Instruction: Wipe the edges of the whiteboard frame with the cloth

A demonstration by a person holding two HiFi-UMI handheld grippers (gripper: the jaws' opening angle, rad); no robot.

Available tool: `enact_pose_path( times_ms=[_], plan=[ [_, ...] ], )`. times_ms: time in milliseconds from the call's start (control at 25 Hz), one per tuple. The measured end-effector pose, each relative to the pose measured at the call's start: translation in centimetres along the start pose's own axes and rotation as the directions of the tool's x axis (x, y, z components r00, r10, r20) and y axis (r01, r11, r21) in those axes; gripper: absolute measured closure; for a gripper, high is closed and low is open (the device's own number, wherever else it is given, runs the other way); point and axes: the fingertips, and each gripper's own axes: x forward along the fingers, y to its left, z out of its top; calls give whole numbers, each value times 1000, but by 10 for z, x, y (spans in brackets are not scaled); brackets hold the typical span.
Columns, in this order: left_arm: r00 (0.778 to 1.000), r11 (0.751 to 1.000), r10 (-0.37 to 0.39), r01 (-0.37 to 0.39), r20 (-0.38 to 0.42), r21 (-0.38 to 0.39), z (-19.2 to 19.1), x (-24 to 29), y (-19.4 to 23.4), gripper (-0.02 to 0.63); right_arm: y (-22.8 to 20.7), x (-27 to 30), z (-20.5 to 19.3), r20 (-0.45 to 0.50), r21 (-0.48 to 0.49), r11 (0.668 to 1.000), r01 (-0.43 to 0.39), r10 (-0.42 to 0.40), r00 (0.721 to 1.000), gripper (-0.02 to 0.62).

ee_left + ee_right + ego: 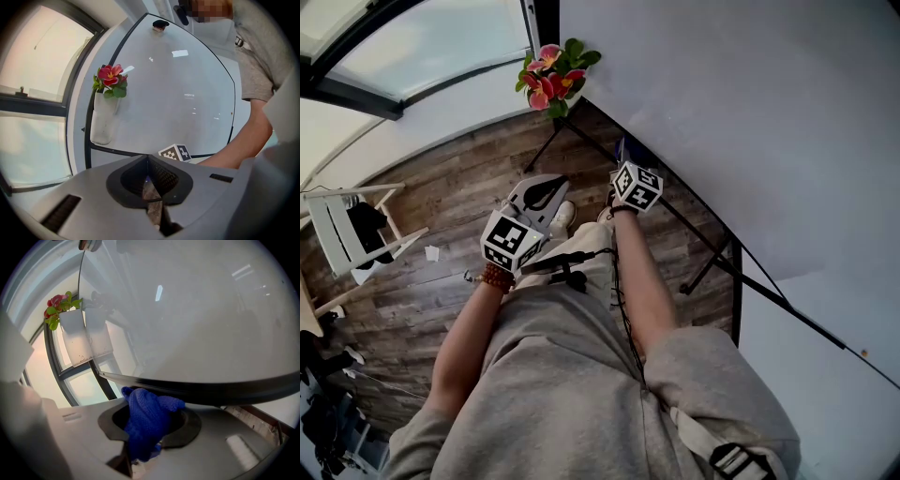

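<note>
The whiteboard (722, 112) fills the right of the head view, with its dark frame (769, 281) along the lower edge. My right gripper (628, 164) is shut on a blue cloth (147, 420) and presses it against that frame (211, 389) from below. A sliver of the cloth (624, 148) also shows in the head view. My left gripper (555, 183) hangs over the floor to the left of the board, shut with nothing in it (148, 164). Its view faces the board (178, 93).
Pink flowers (551, 77) in a white holder (103, 119) hang at the board's corner. Dark stand legs (712, 262) run under the board. A white rack (352, 234) stands on the wooden floor (441, 187) at the left. A window (422, 42) lies beyond.
</note>
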Motion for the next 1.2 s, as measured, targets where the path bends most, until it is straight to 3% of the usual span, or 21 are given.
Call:
enact_pose_path(
  times_ms=[520,1200],
  plan=[
    [998,999,48,-47,27,-26,4,-10,11,597,17,11,1,-6,2,1000,-12,12,1000,463],
    [992,991,128,-127,16,-51,5,-24,36,597,65,41,3,-26,-19,994,-106,105,994,463]
  ],
)
